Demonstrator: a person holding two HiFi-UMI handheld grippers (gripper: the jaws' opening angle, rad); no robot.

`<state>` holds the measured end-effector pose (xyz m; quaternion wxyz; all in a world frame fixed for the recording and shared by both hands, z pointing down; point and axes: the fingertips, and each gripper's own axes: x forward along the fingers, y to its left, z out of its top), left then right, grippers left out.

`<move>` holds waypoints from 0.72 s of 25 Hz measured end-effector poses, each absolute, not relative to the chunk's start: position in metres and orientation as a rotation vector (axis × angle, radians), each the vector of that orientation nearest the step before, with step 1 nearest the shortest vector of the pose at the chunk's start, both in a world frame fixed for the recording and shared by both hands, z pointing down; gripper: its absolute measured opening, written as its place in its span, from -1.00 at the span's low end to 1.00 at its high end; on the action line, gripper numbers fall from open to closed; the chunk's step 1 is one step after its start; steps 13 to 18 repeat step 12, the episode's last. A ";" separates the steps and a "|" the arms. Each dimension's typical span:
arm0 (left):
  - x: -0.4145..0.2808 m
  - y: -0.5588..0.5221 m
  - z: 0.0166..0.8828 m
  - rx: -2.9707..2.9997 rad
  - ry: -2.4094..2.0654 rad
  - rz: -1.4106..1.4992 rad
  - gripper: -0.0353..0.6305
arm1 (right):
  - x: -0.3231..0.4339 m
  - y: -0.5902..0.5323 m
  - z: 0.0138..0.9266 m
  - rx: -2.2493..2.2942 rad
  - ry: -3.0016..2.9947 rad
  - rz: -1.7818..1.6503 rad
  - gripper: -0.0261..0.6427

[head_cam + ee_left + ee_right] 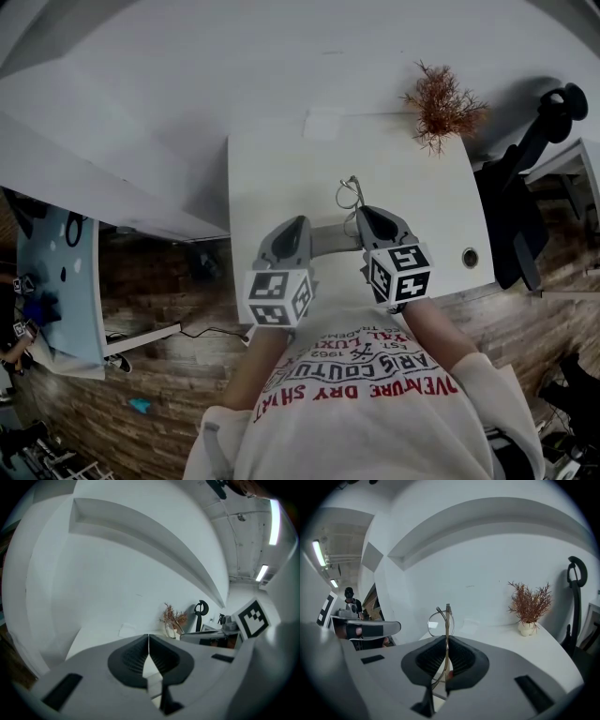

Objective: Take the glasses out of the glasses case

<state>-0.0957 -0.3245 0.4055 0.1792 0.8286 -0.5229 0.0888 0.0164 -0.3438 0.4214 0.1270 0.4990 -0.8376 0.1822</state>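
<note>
Right tool [447, 637] pinches the glasses [448, 616] (thin wire frame); left tool [148, 636] is closed, empty.

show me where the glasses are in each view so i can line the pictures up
Head view: glasses just past the right gripper, over the middle of the table.
Left gripper view: not in it.
Right gripper view: dead centre, upright between the fingers, one lens showing above them.
Shared landmark: the dried plant, seen in all three.
</note>
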 end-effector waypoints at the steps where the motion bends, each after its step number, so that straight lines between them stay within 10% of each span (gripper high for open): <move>1: -0.096 -0.324 0.406 2.342 -1.478 0.251 -0.87 | 0.016 -0.343 0.422 1.452 -2.437 0.530 -0.85; 18: -0.101 -0.328 0.408 2.326 -1.484 0.239 -0.87 | 0.014 -0.344 0.428 1.438 -2.422 0.526 -0.85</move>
